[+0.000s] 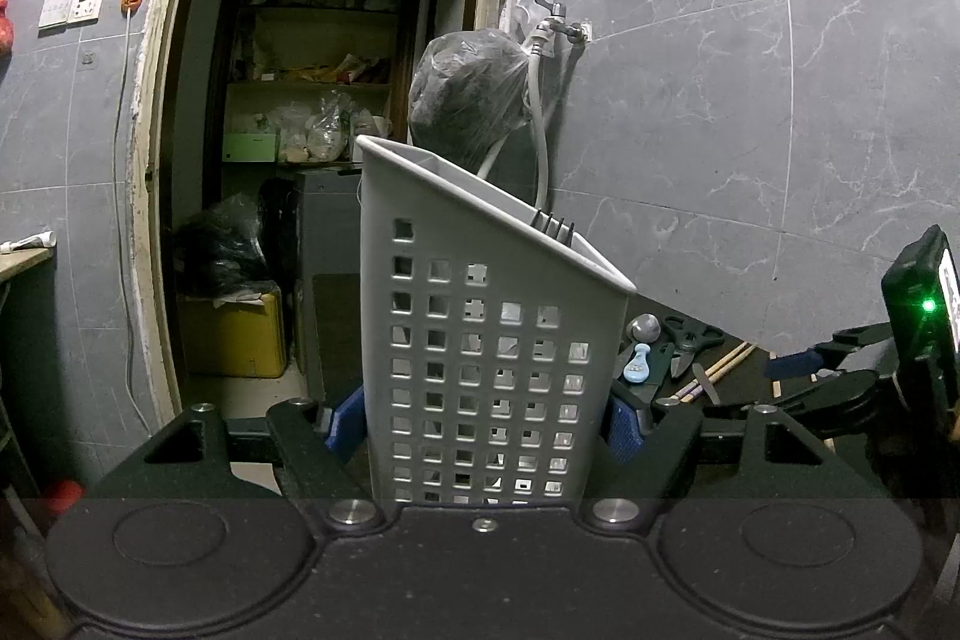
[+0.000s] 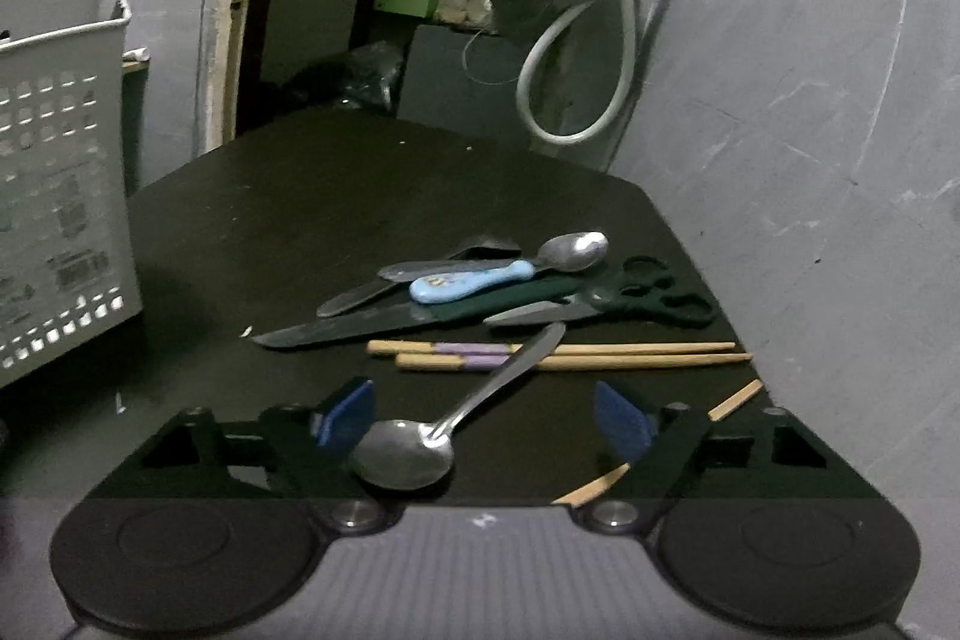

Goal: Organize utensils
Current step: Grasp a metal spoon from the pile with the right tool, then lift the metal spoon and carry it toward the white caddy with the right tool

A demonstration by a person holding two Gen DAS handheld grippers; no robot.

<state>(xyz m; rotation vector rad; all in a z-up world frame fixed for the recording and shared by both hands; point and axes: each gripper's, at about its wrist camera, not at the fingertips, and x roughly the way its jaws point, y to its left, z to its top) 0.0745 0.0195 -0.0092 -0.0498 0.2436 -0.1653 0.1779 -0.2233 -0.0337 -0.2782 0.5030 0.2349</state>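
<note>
A: Utensils, where do they lie?
B: Most lie in a loose pile on the dark table (image 2: 336, 196): a blue-handled spoon (image 2: 474, 280), a knife (image 2: 360, 325), scissors (image 2: 648, 301) and a pair of chopsticks (image 2: 600, 355). A steel spoon (image 2: 420, 445) lies nearest, its handle across the chopsticks. Fork tines (image 1: 555, 224) rise above the rim of the white perforated holder (image 1: 480, 340).

A: State of the left gripper (image 1: 480, 421)?
B: Its blue pads press against both side walls of the holder, which stands upright between them.

A: And the right gripper (image 2: 483, 421)?
B: Jaws spread, low over the table. The steel spoon's bowl lies between the blue pads (image 2: 348, 415), just beside the left one; neither pad presses on it.

A: Where is the holder in the right wrist view?
B: At the left edge, well apart from the pile.
</note>
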